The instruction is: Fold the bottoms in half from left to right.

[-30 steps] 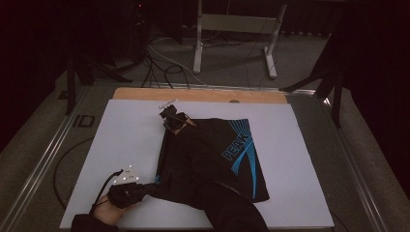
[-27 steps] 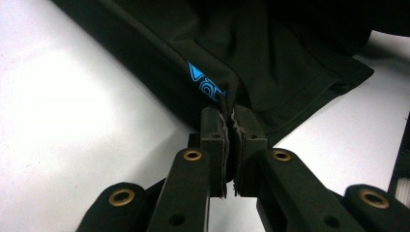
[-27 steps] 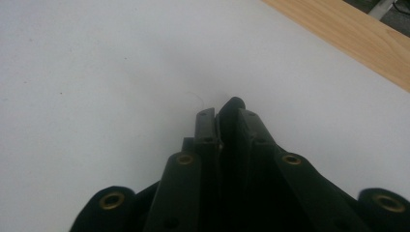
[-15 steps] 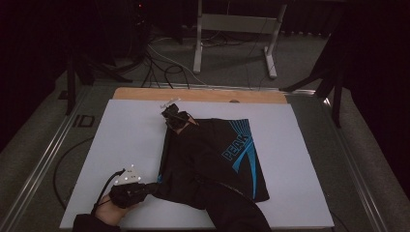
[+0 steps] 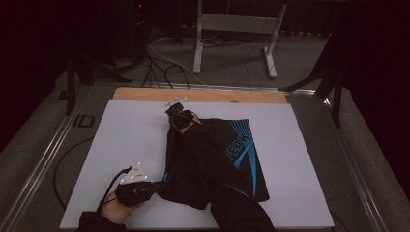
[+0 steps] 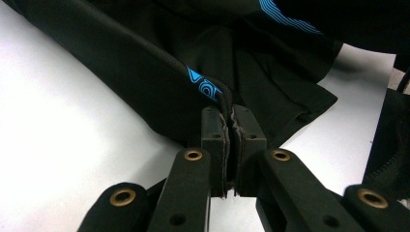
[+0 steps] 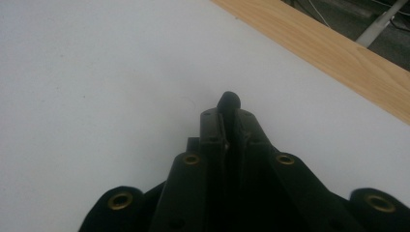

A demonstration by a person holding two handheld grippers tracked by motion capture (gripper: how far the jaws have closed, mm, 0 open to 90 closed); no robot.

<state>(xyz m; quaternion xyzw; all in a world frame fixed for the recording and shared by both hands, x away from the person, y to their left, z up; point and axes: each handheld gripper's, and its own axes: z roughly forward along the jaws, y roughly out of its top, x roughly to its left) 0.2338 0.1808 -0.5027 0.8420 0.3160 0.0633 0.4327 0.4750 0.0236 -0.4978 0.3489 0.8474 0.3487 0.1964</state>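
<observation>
Left gripper (image 6: 230, 121): the jaws are clamped on the hem edge of the black garment (image 5: 212, 154), at the spot where a small blue pattern (image 6: 205, 89) meets the seam. The pads are pressed together with only the fabric between them. In the high view this gripper (image 5: 157, 185) sits at the near left corner of the garment, held in the person's left hand (image 5: 118, 205), and it has not shifted over the last second.

Right gripper (image 7: 228, 113): the jaws have just been closing and now stand nearly together, with a small fold of black cloth showing between the tips. In the high view the gripper (image 5: 180, 118) stands at the far left corner of the garment, and it has risen slightly from the surface compared with a second ago.

The garment lies spread on the white mat (image 5: 125, 140), blue lettering (image 5: 239, 145) facing up, its left edge running between the two grippers. The wooden table edge (image 5: 145, 93) lies beyond the mat.

Assessment: both corners of the left edge are now secured. The edge is likely ready to be lifted and carried across as a fold, provided the right grip on its thin pinch of cloth does not slip.
</observation>
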